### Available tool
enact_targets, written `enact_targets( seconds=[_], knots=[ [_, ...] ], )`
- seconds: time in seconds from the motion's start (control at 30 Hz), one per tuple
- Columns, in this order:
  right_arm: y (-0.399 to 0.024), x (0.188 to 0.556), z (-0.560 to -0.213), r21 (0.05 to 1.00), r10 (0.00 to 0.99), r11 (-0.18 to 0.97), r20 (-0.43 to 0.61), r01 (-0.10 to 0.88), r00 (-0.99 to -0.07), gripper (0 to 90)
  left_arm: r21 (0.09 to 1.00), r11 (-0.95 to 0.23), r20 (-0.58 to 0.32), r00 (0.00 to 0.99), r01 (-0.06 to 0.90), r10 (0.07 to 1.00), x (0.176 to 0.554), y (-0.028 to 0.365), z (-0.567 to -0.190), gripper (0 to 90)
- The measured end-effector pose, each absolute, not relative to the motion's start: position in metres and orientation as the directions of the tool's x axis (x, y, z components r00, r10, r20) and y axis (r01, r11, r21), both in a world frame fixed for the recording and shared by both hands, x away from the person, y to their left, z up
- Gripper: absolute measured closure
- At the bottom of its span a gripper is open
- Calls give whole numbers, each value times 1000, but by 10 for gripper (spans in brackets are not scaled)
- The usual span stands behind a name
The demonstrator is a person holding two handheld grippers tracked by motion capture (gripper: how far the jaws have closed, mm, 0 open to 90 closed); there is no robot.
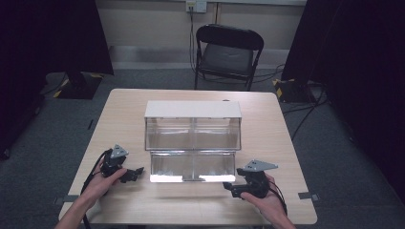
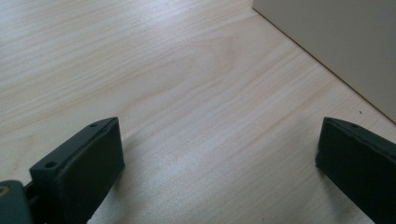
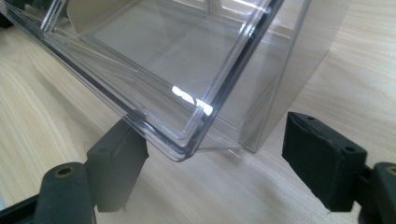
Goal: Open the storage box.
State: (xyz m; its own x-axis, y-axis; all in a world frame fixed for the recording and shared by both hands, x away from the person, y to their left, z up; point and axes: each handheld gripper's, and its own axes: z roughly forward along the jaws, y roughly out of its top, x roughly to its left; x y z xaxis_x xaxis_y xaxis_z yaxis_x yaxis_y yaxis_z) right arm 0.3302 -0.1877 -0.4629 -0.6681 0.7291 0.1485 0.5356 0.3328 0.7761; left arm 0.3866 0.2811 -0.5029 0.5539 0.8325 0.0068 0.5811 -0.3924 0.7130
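Note:
A clear plastic drawer cabinet [image 1: 192,125] with a white top stands mid-table. Its lower drawer [image 1: 192,167] is pulled out toward me. My right gripper [image 1: 228,187] lies at the drawer's front right corner. In the right gripper view the jaws [image 3: 215,154] stand wide apart, and the clear drawer corner [image 3: 187,135] reaches in between them; the right pad is well clear of it. My left gripper [image 1: 138,171] rests left of the drawer, open [image 2: 219,158] over bare wood, with the cabinet's side wall [image 2: 336,42] ahead at the right.
The wooden table [image 1: 267,143] has free room on both sides of the cabinet and along its front edge. A black folding chair [image 1: 228,52] stands beyond the far edge. Cables trail from both grippers toward me.

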Motion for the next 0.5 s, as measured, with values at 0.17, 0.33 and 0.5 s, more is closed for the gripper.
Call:
enact_targets(
  seconds=[0.17,0.33,0.5],
  knots=[
    [-186,329,-462,784,726,329,146,526,-672,217,713,-393,7,554,581,833,387,281,-503,3],
    [-185,327,-460,791,724,333,135,514,-676,217,713,-393,9,552,581,834,386,281,-503,3],
    [-185,326,-459,792,726,337,126,509,-676,217,712,-394,9,554,581,833,386,281,-503,3]
  ],
)
